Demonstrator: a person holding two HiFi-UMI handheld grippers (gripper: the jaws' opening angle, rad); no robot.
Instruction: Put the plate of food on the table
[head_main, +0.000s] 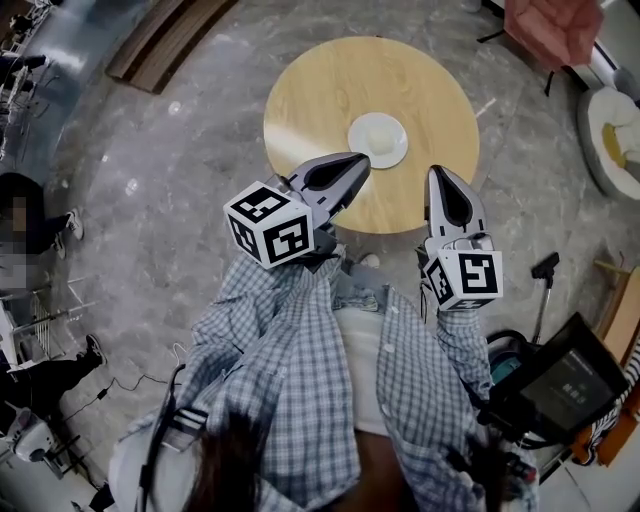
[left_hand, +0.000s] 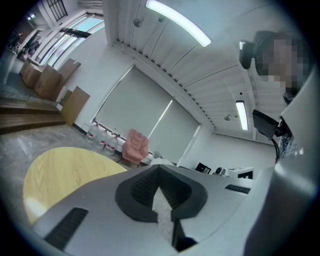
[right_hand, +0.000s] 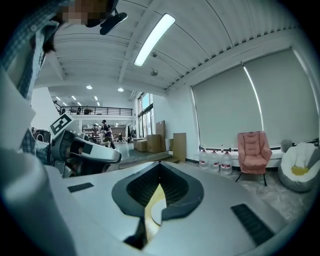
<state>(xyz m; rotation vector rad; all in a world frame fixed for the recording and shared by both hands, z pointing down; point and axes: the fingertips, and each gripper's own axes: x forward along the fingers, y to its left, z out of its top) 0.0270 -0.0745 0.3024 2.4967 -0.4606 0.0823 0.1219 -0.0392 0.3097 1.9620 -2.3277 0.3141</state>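
Round pale-wood surface (head_main: 320, 95) on a grey marble floor (head_main: 150, 170) — a pink armchair (right_hand: 254, 150), water bottles (right_hand: 215, 161) and stacked cardboard boxes (left_hand: 40, 80) stand well off from it.
Plate (head_main: 378, 140): white, round, pale food heaped at its middle, resting near the surface's centre.
Left gripper (head_main: 362, 160) and right gripper (head_main: 438, 172) — jaws closed on both, nothing held, both on the person's side of the plate.

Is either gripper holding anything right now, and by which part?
Nothing is held. The left gripper and right gripper are both shut and empty; the plate sits on the table.
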